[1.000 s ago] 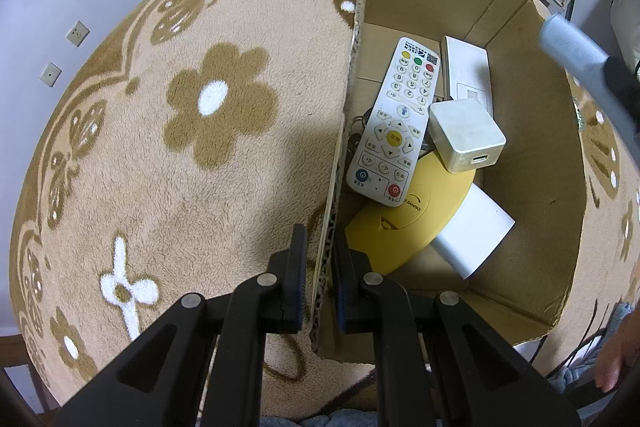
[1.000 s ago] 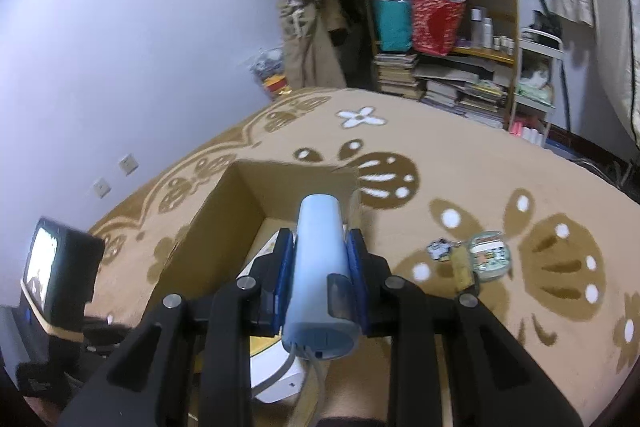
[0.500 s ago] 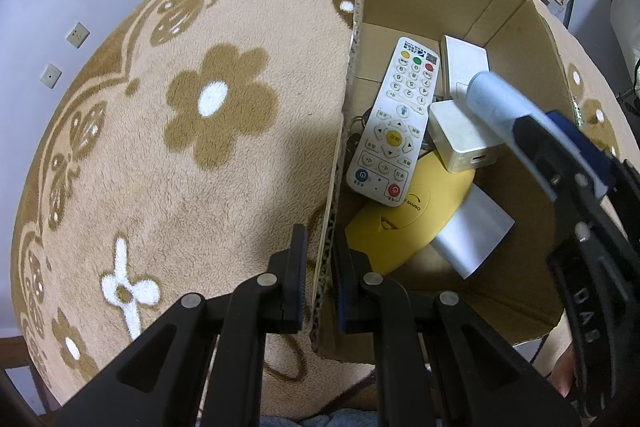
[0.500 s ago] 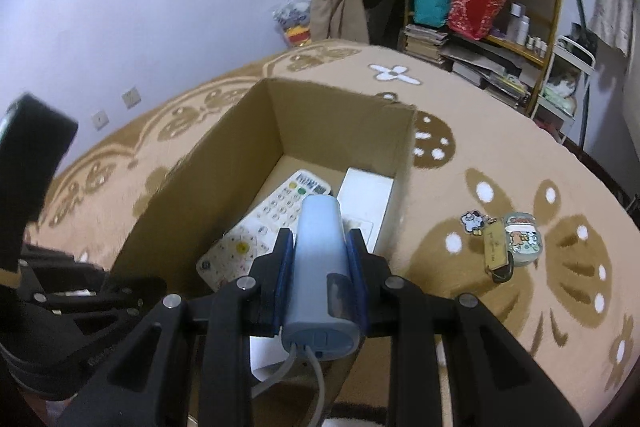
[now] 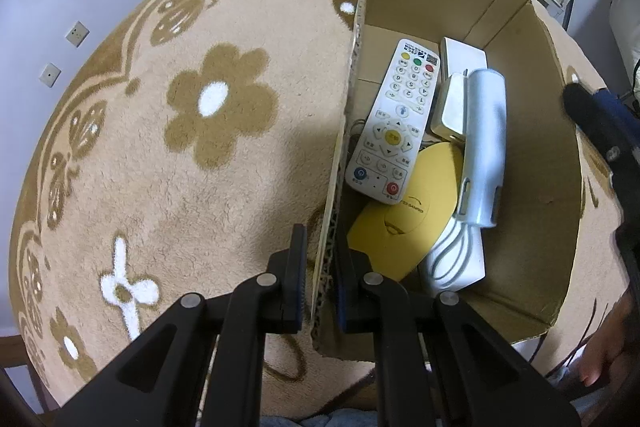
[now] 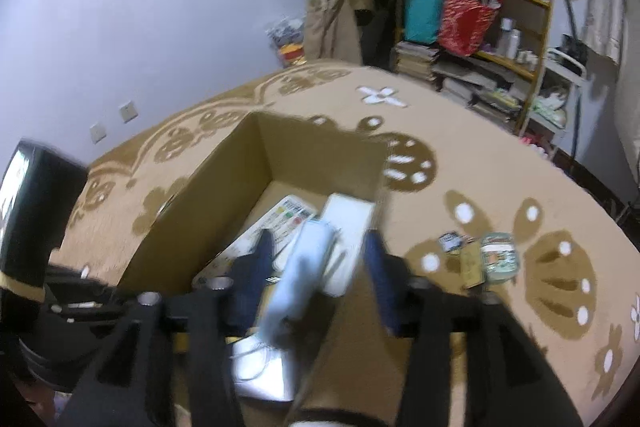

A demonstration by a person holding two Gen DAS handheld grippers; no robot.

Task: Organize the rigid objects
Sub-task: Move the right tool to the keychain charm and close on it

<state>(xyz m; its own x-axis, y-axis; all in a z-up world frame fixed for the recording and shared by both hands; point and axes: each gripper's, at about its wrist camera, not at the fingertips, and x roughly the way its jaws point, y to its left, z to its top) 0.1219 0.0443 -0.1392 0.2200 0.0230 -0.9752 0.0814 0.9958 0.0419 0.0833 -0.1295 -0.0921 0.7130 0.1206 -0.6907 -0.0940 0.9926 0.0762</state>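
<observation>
Blue device [image 5: 482,147] now released into box [image 5: 560,187].

So the cardboard box [image 5: 532,131] sits on the rug [image 5: 160,147]. Inside it, the remote [image 5: 394,123] lies along the left wall, the light cylinder [image 5: 482,147] lies to its right across a square adapter [image 5: 450,109] – both overlap a round disc [image 5: 408,211]. Keys [image 6: 476,259] lie outside, right of the box.

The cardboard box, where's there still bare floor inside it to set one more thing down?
Inside the cardboard box, bare floor shows only at the far end, past the white remote and the flat white case. The middle and near end are crowded: remote, yellow disc, square white block and light blue device overlap. The rug outside is open.
</observation>
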